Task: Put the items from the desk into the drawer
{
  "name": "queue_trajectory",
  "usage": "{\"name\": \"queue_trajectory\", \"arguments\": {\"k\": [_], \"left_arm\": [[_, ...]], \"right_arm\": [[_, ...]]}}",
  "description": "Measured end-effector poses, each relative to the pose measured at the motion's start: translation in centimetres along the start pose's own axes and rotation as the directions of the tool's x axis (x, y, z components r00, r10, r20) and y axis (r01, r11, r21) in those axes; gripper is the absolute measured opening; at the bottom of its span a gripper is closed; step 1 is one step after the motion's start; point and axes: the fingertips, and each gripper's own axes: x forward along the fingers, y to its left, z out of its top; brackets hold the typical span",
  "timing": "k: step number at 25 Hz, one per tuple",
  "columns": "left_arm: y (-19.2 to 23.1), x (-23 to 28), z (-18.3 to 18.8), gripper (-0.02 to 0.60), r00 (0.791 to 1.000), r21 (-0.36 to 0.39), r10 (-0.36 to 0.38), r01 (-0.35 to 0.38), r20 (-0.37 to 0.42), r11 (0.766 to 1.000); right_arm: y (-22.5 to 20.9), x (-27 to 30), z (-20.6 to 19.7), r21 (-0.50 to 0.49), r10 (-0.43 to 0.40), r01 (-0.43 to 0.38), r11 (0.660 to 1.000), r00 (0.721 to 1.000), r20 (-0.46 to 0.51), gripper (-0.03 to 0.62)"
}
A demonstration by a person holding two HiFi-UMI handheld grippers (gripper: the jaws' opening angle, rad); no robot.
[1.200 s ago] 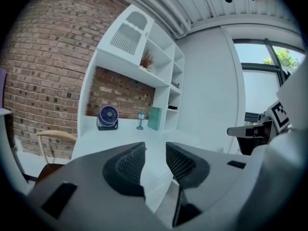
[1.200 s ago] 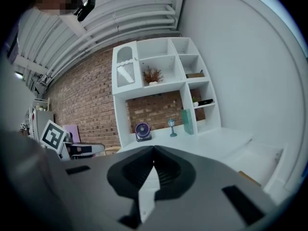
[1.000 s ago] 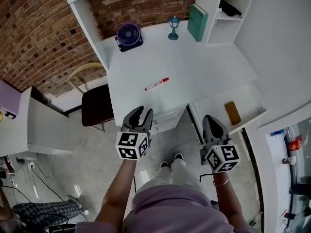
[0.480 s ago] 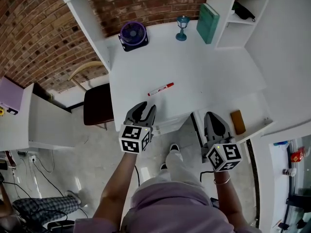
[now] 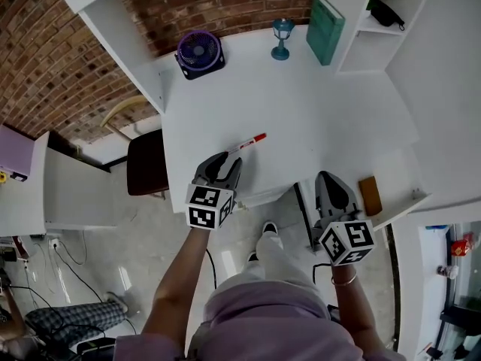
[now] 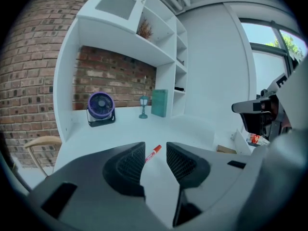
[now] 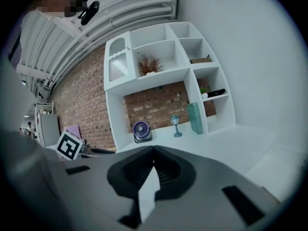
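Jaws of the left gripper point(image 5: 224, 164) stand apart, lined up on the red-capped white marker pen point(image 5: 246, 143) lying just beyond them at 1 o'clock, presumably for pickup. The right gripper point(image 5: 335, 185) is closed and empty, beside the open white drawer point(image 5: 394, 190) at 3 o'clock. The white laminate desk point(image 5: 301, 104) backs onto a red brick wall point(image 5: 52, 59) at 10 o'clock.

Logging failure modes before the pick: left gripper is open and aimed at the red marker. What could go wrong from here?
1. The marker lies loose on the smooth desk. If one side of the left gripper touches first, it could roll away.
2. It lies lengthwise ahead of the jaws, so a short reach may pinch only its near end and let it tilt.
3. The carry to the open drawer passes the shut right gripper, so they could clash.
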Motion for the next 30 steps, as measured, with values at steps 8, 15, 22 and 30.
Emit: {"name": "queue_trajectory", "arguments": {"k": [8,15,22,30], "left_arm": [[0.5,4.0,-0.2,0.138,0.994,0.088,-0.036,0.045,-0.105,0.995],[0.5,7.2,-1.3,0.138,0.973,0.19,-0.06,0.103,-0.221,0.976],[0.3,9.3,-3.0,0.132,0.945,0.271,-0.063,0.156,-0.322,0.95],[1.0,11.0,-5.5,0.147,0.88,0.322,-0.063,0.237,-0.47,0.917]], "right_arm": [[-1.9,1.1,-0.4,0.014,-0.011,0.011,1.0,1.0,-0.016,0.003],[-3.6,1.4,-0.5,0.023,-0.024,0.025,0.999,0.999,-0.028,0.003],[-4.9,1.7,-0.6,0.035,-0.034,0.035,0.999,0.999,-0.032,0.003],[-5.8,2.2,-0.8,0.046,-0.042,0.043,0.998,0.999,-0.033,0.003]]}}
